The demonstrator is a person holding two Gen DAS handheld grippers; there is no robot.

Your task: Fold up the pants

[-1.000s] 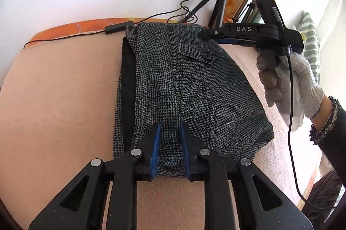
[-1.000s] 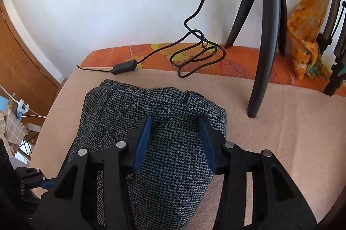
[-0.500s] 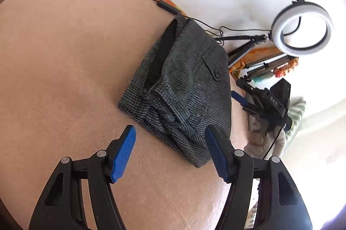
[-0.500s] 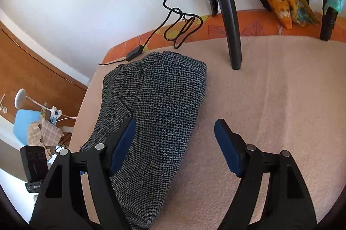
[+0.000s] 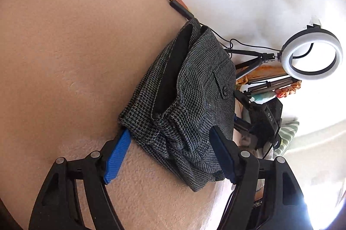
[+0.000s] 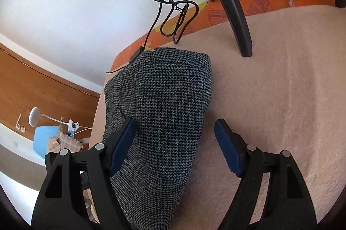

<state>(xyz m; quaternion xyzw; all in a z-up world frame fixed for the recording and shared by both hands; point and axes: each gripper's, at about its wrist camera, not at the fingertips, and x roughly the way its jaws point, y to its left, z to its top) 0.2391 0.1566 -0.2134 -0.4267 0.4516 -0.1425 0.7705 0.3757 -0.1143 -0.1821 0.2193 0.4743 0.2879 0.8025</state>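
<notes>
Grey houndstooth pants (image 5: 190,100) lie folded into a thick bundle on the beige blanket (image 5: 64,57), near the far edge by the wall. Left gripper (image 5: 170,156) jaws are spread wide, straddling the near end of the bundle, gripping nothing. Right gripper (image 6: 175,148) also released, jaws apart, one finger over the fabric, the other over bare blanket.

Risks: near end looks bunched and rumpled, layers uneven, black lining showing along one side. If the left jaws close here they likely catch only the top layers, and the fold pulls apart. A push toward the wall could shove the pants onto the black cable (image 6: 177,20) or against the tripod leg (image 6: 235,14). Thick bundle may spring open once let go.
</notes>
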